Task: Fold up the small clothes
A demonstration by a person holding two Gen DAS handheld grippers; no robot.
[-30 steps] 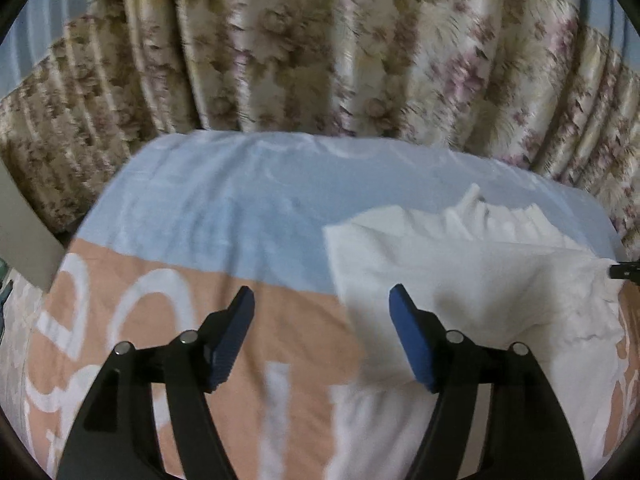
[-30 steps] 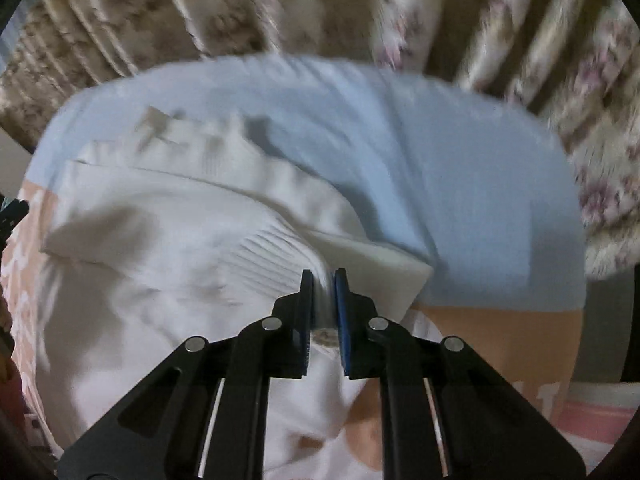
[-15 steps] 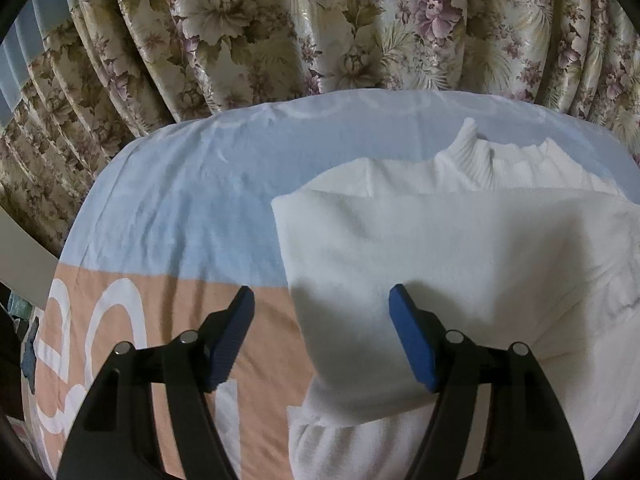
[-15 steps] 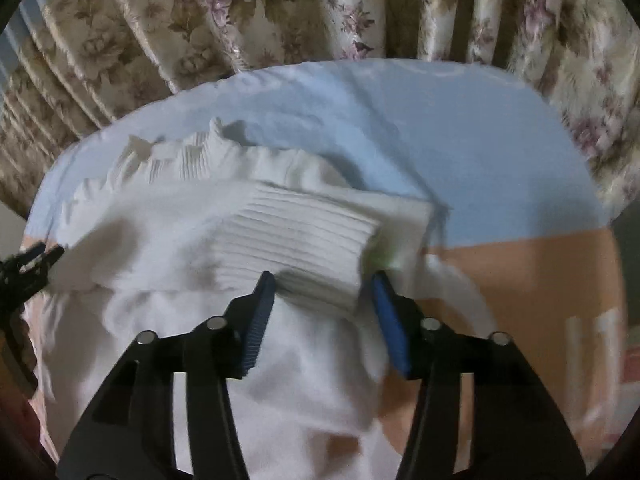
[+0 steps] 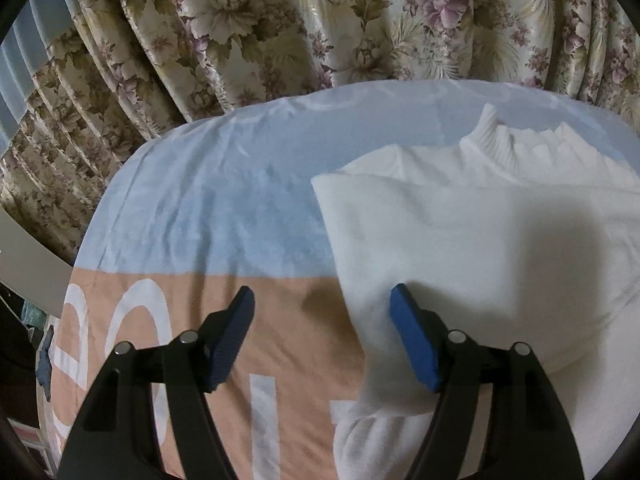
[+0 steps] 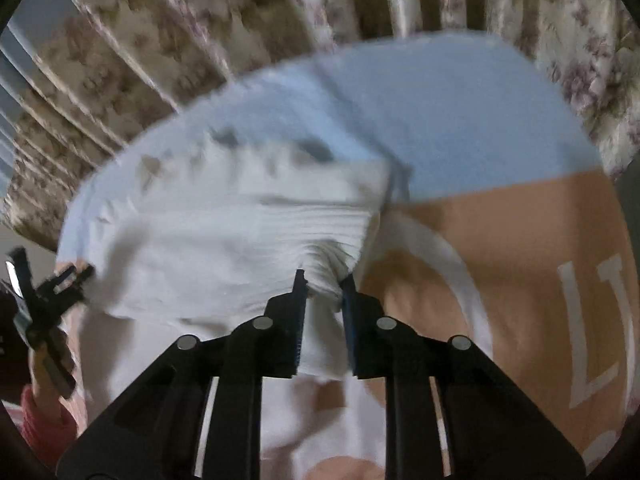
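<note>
Your right gripper [image 6: 323, 280] is clenched on a bunched ribbed fold of the white sweater [image 6: 224, 248]. Your left gripper [image 5: 322, 304] is spread wide, gripping nothing; its right finger [image 5: 414, 344] rests against the sweater's [image 5: 472, 240] left edge. The sweater lies across the blanket [image 5: 208, 208], over the line where peach meets pale blue. Large white letters [image 6: 596, 328] run over the peach part; no whole word reads. Floral curtains [image 5: 320, 24] hang behind the blanket's far edge.

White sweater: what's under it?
The white sweater lies on a blue-and-peach blanket with white lettering. The right gripper pinches its ribbed cuff. Whatever lies beneath the folded layers is covered.
</note>
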